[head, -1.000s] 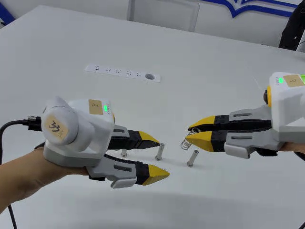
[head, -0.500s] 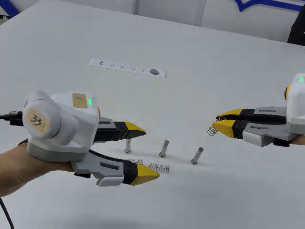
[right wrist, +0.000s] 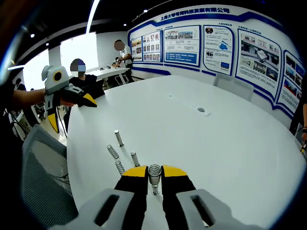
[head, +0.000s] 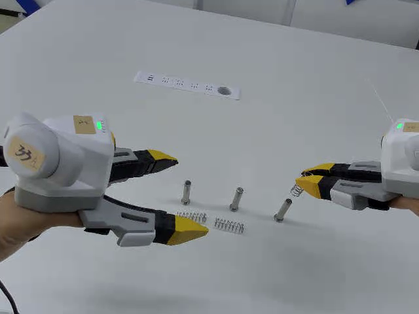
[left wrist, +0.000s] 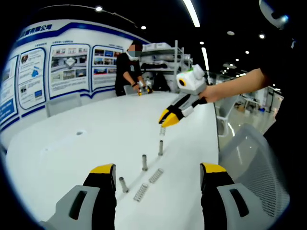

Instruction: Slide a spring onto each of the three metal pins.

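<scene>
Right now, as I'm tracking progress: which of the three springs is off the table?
The small coiled metal spring held in the right gripper, just above the rightmost metal pin. The other two springs lie flat on the white table.

The left claw point(left wrist: 158, 169) gapes toward three pins point(left wrist: 144, 162) and two loose springs point(left wrist: 141, 191); beyond, the right claw point(left wrist: 168, 119) pinches another spring point(left wrist: 162, 130).

White table point(head: 294, 98), power strip point(head: 186, 85), wall posters point(right wrist: 216, 43)

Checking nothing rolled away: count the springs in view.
3. One spring is gripped in the right claw near the rightmost pin; a second spring and a third spring lie side by side on the table.
</scene>
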Available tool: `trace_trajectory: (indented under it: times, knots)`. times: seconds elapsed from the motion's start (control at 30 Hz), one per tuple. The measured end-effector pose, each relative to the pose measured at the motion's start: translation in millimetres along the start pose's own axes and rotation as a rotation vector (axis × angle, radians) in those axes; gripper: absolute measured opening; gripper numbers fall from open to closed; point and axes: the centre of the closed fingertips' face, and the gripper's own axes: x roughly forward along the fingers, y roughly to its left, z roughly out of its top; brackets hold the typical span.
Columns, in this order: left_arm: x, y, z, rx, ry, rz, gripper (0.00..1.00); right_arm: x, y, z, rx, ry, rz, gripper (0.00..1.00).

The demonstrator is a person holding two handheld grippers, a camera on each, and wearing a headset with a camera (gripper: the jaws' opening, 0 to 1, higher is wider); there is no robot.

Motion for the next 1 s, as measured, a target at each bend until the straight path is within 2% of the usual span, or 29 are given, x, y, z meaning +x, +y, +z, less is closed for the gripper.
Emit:
trace_trajectory:
  times: [0.2,0.33,0.57,0.63,0.73,0.83,1.0]
  knots:
    - [-5.7,10.3,1.6,-0.028,-0.014,0.035,0.80,6.2,-3.5,-5.7,0.014,0.018,-0.008,0.11]
    - [-7.1,11.7,3.3,-0.045,-0.029,0.044,0.84,9.6,-5.2,-9.4,0.032,0.033,-0.017,0.11]
    - [-7.7,11.7,-1.1,-0.053,-0.013,0.046,0.88,12.4,-3.9,-16.3,0.034,0.060,-0.015,0.11]
    - [-7.9,11.7,-1.4,-0.056,-0.013,0.046,0.88,12.6,-3.1,-15.9,0.053,0.054,-0.011,0.11]
    - [-8.4,12.5,-2.1,-0.060,-0.012,0.052,0.88,14.6,-2.4,-24.0,0.019,0.089,-0.014,0.11]
    - [-10.0,12.6,0.2,-0.075,-0.029,0.054,0.88,16.4,1.0,-26.1,0.015,0.088,-0.007,0.11]
    - [-13.5,15.1,-4.3,-0.078,-0.015,0.065,0.87,21.4,-2.7,-30.4,0.001,0.090,-0.029,0.11]
